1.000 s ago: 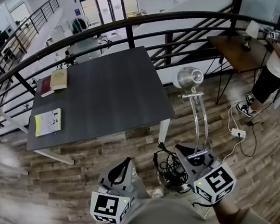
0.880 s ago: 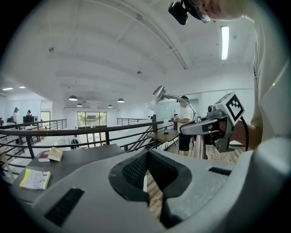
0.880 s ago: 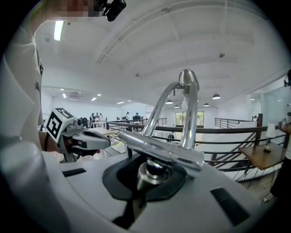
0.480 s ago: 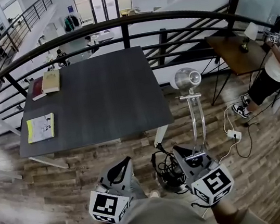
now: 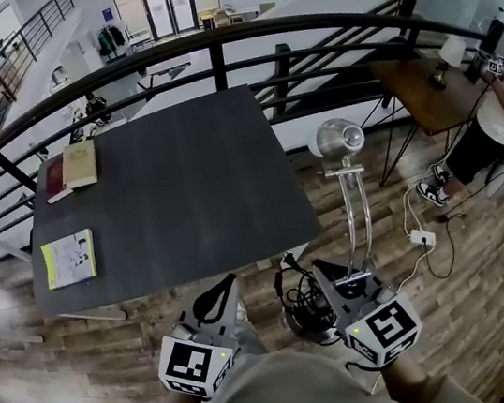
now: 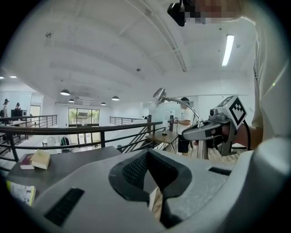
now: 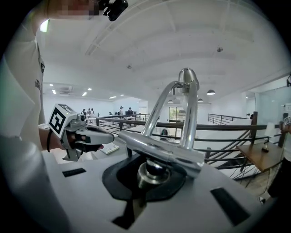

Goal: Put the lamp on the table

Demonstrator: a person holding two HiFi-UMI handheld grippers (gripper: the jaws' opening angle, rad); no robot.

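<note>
Chrome lamp (image 5: 337,139), twin arms, round head

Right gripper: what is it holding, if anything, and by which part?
The right gripper holds the lamp, shut on the round joint at the lower end of its metal arms.

Table (image 5: 166,200) closer than before.

The chrome lamp (image 5: 337,139) is upright, its stem gripped by the right gripper (image 5: 348,282). It is beside the dark table's (image 5: 165,191) right edge.
</note>
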